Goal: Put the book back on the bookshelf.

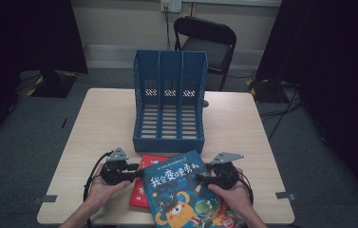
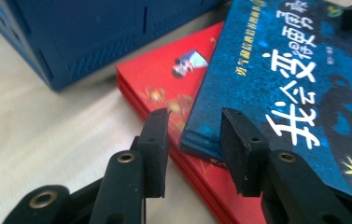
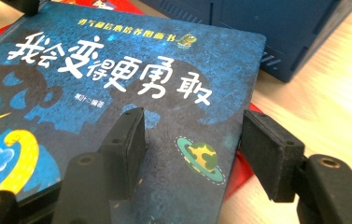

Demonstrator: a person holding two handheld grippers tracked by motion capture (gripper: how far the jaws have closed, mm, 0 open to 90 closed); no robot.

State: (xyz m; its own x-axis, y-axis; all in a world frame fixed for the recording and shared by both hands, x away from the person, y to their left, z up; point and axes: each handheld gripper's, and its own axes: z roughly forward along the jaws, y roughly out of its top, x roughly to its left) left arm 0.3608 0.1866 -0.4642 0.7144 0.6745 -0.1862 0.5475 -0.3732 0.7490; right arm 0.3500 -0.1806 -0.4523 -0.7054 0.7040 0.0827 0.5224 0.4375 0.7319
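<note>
— Blue cardboard picture book (image 1: 184, 192) lay on a red book (image 1: 141, 187) on the tabletop (image 1: 105, 123). Held?
— No. Left gripper (image 2: 193, 135) and right gripper (image 3: 190, 140) stood partly open around its edges.

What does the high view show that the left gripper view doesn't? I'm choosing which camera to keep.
High view alone: the whole table, the chair behind it, both hands, the right gripper at the blue book's right edge, and the three slots of the blue rack.

Left gripper view alone: the blue book's corner lying between the left gripper's open jaws, and the red book's picture close up.

Both: the blue book lying on the red book, with the rack just beyond.
</note>
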